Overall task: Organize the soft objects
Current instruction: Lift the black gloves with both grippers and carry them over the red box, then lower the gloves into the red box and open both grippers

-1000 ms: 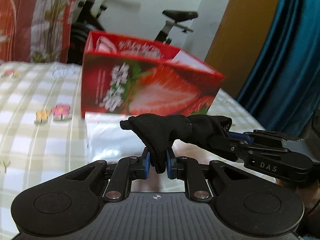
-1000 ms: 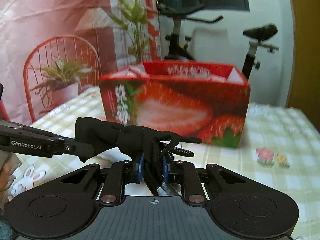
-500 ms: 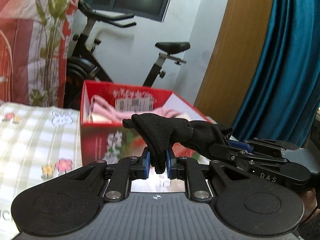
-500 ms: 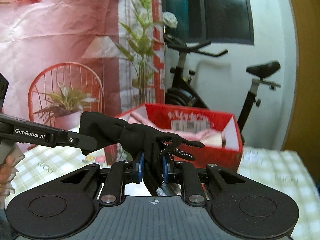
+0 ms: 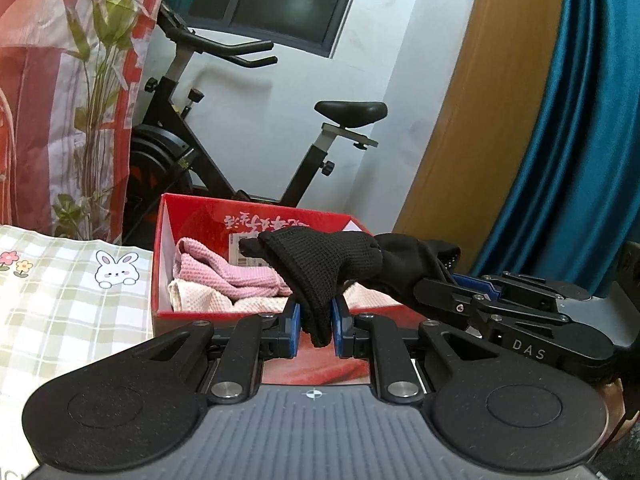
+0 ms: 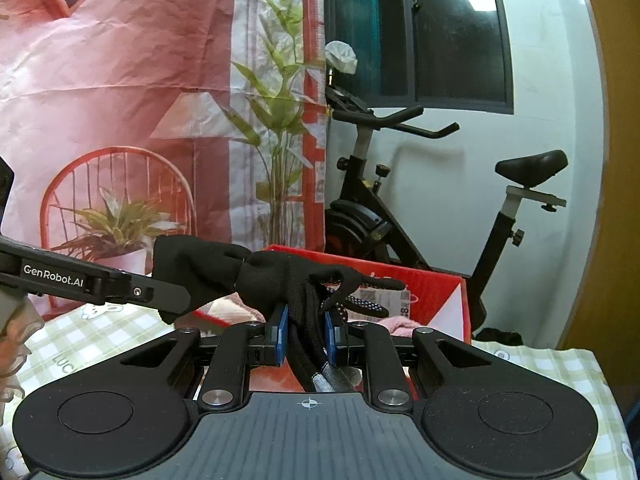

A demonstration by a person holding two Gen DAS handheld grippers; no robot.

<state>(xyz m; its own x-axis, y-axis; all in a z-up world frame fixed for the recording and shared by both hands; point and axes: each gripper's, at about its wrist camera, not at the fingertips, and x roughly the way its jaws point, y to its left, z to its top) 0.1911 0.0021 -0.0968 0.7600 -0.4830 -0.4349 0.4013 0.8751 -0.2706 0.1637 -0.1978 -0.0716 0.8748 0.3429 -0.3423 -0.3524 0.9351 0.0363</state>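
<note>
- left gripper (image 5: 316, 326) clamped on black glove (image 5: 320, 272), frame center
- right gripper (image 6: 306, 338) pinching same glove's other end, so it's strung btwn both
- red box (image 5: 256, 216) just behind, pink towel (image 5: 224, 276) inside

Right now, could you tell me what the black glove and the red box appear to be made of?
Black glove: knitted fabric, matte, judging by its visible ribbed weave; pale grip dots show in the right wrist view. Red box: probably printed cardboard, slightly glossy, with thin straight walls and a folded flap.
</note>
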